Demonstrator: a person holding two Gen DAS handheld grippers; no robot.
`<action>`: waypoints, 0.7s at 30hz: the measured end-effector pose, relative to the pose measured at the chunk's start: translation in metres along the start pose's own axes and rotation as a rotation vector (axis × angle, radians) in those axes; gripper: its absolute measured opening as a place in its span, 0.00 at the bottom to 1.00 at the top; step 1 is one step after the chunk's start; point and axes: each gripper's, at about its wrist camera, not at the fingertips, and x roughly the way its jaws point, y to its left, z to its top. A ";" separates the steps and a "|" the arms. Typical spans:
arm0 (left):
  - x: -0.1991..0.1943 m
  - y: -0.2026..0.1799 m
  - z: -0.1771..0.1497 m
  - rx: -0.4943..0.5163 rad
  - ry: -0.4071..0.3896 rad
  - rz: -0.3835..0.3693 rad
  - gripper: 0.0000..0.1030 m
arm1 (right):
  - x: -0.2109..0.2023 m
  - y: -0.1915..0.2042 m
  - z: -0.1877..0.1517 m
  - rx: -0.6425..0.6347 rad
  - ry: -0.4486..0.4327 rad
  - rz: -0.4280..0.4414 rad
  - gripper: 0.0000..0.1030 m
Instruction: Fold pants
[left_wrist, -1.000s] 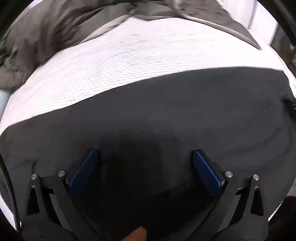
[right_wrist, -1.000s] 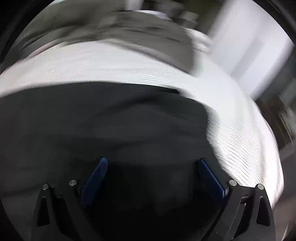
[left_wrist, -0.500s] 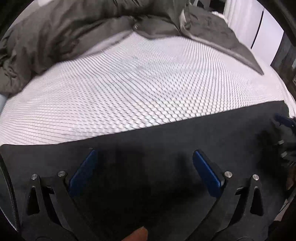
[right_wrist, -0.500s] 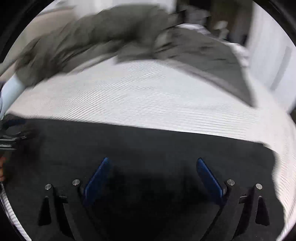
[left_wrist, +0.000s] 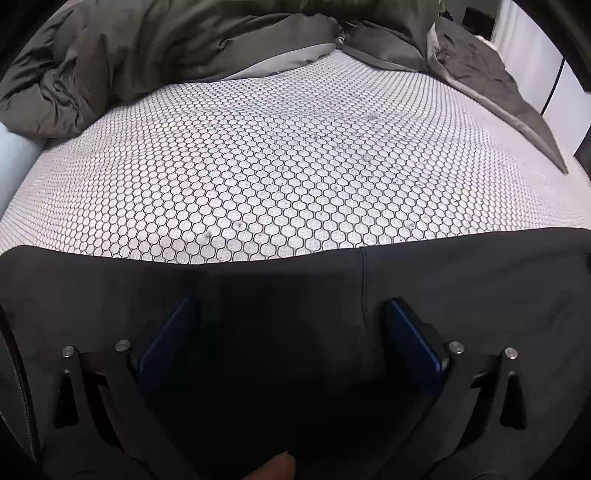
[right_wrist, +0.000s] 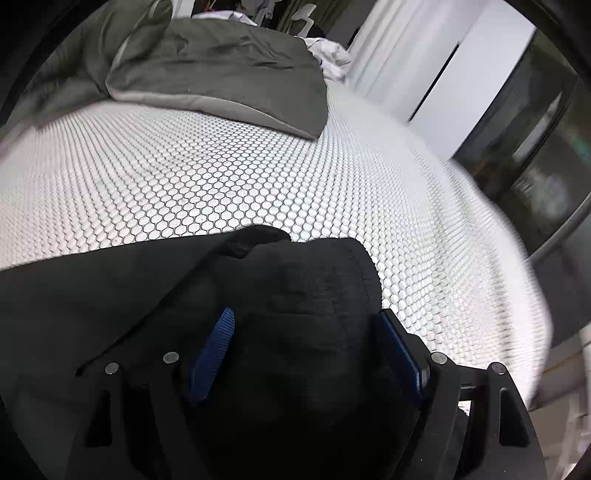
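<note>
Nearest in the left wrist view, a fingertip (left_wrist: 275, 467) of the person shows at the bottom edge. The left gripper (left_wrist: 290, 314) has its 2 blue pads spread wide over the black pants (left_wrist: 461, 295), with nothing pinched between them. The right gripper (right_wrist: 306, 325) also stands parted; its jaws have just been closing, with a raised end of the pants (right_wrist: 295, 288) between the pads but not visibly pressed by them. The pants lie flat along the near side of the bed, their far edge running from left to right, a seam visible in the left view. Beyond them spreads the white honeycomb-patterned mattress (left_wrist: 280, 147). Farthest, a rumpled grey duvet (left_wrist: 147, 48) is bunched along the far side, with a grey pillow (right_wrist: 221, 66) in the right view.
</note>
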 end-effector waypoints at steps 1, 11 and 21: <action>0.001 0.000 0.000 0.005 0.000 0.006 0.99 | 0.003 0.000 0.001 0.007 0.002 0.027 0.77; -0.070 0.067 -0.019 -0.013 -0.123 0.126 0.99 | -0.061 0.010 -0.022 -0.084 -0.084 0.392 0.77; -0.041 0.208 -0.020 -0.153 -0.005 0.231 0.24 | -0.042 0.029 -0.043 -0.237 -0.028 0.332 0.78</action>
